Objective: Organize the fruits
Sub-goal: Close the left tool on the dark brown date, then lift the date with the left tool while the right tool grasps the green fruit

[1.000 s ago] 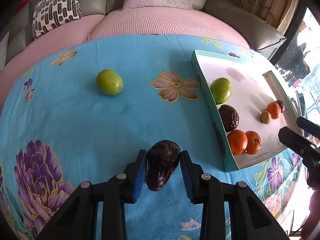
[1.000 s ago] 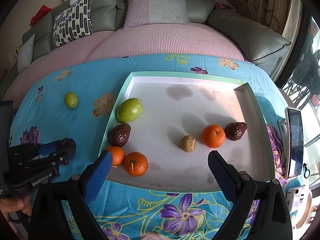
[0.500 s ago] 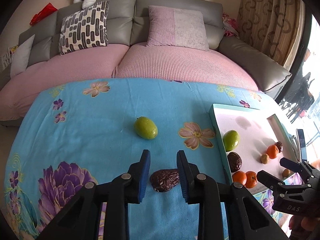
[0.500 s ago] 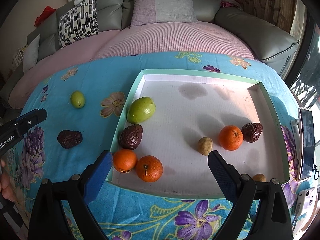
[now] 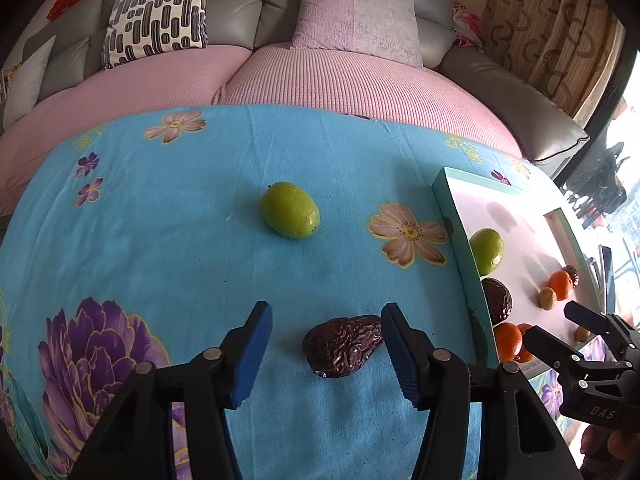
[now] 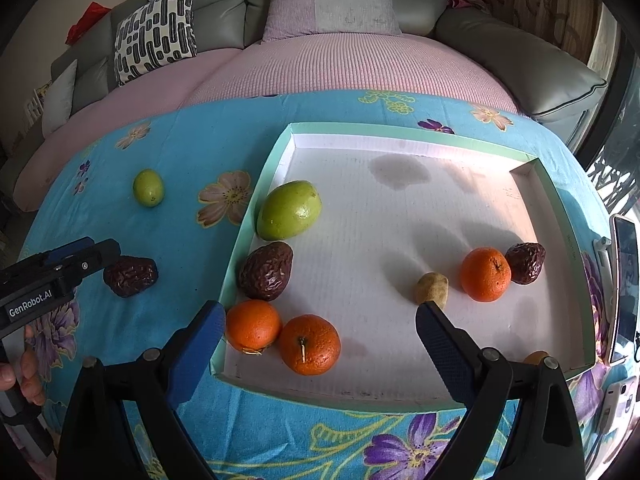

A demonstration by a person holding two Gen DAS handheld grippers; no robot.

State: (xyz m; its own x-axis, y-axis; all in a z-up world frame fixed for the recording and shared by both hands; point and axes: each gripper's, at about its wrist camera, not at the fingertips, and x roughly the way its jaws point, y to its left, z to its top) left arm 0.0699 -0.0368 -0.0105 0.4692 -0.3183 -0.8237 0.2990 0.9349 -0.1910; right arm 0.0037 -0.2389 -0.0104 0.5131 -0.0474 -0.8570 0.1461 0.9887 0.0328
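Left hand-held gripper [image 5: 326, 342] gapes wide around a wrinkled dark fruit [image 5: 342, 346] low in the frame, gripping nothing; right hand-held gripper [image 6: 318, 330] spread wide, empty, over the tray [image 6: 400, 130]

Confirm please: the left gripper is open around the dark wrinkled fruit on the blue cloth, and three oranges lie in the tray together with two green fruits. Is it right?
Only one green fruit lies in the tray; the second is outside on the blue cloth, as the right wrist view shows. The rest holds: the left gripper is open around the dark wrinkled fruit, and three oranges are in the tray.
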